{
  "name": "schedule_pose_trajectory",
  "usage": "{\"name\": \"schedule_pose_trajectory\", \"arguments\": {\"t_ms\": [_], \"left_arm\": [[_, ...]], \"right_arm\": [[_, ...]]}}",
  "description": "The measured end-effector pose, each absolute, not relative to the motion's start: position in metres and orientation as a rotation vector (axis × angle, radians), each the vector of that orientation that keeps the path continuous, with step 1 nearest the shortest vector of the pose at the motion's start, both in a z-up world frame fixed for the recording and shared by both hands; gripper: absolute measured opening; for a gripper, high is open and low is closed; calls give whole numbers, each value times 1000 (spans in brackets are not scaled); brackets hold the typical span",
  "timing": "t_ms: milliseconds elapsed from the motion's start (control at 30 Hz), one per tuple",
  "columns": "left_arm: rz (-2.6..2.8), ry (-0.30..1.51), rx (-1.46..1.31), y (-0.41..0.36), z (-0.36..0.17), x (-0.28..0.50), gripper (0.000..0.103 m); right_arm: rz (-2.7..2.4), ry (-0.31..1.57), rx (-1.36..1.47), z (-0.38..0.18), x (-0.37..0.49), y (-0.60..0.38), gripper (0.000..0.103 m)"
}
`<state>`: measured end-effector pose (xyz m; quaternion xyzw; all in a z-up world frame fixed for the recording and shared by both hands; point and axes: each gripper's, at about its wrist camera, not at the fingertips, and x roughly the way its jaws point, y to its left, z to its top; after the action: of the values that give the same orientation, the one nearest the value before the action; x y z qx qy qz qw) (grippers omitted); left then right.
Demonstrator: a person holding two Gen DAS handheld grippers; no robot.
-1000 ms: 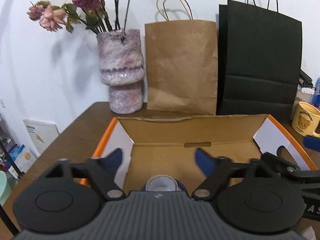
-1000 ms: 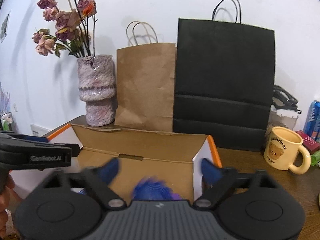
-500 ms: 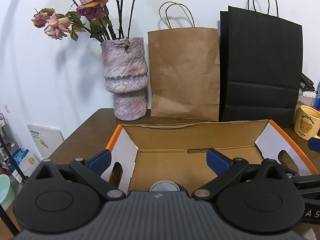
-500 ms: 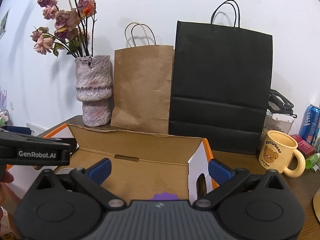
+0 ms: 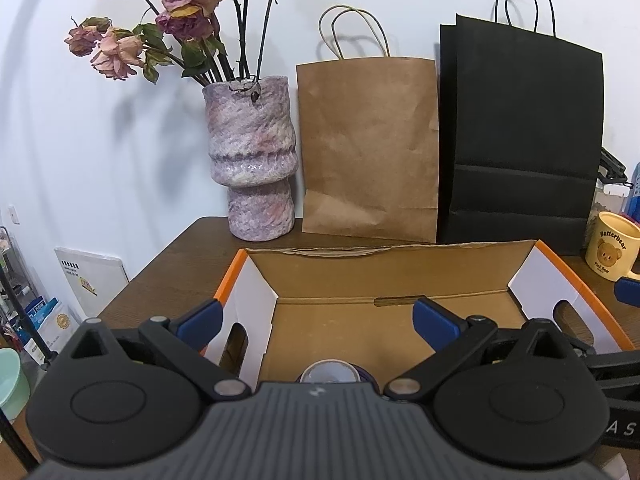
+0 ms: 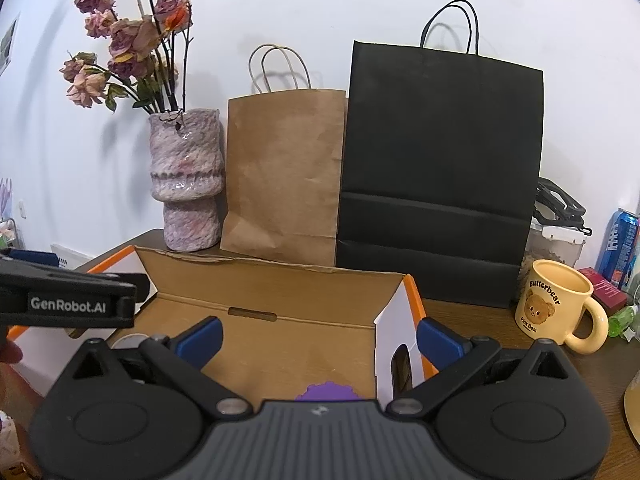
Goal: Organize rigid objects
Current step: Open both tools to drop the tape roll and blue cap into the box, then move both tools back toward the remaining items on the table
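An open cardboard box [image 5: 400, 268] with orange edges and white end walls lies on the brown table. My left gripper [image 5: 316, 322] hangs over its left part, jaws wide open and empty. Under it, on the box floor, a round whitish-topped object [image 5: 329, 372] peeks out behind the gripper body. My right gripper [image 6: 318, 336] is over the box's right part [image 6: 280, 280], also wide open with nothing between the fingers. A frilly purple object [image 6: 328, 392] lies on the box floor just below it, mostly hidden. The left gripper's body [image 6: 68, 304] shows at the left of the right wrist view.
Behind the box stand a mottled pink vase [image 5: 250, 160] with dried roses, a brown paper bag [image 5: 368, 148] and a black paper bag [image 5: 520, 140]. A yellow bear mug [image 6: 556, 308] sits right of the box, with a blue can [image 6: 620, 248] and a lidded container [image 6: 556, 236] beyond.
Both grippers opened wider and pulled up and back. The blurred purple object between the right fingers now lies still on the box floor; the round object stays under the left gripper.
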<state>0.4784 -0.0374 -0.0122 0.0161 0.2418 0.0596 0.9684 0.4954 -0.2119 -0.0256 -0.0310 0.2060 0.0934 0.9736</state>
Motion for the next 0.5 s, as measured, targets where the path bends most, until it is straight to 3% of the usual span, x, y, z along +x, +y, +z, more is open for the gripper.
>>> {"name": "schedule_pose_trajectory", "arguments": {"t_ms": [500], "left_arm": [[111,458,15,-34,-4,452,103]], "right_arm": [[189,378,-63,-19,468,-220,103]]}}
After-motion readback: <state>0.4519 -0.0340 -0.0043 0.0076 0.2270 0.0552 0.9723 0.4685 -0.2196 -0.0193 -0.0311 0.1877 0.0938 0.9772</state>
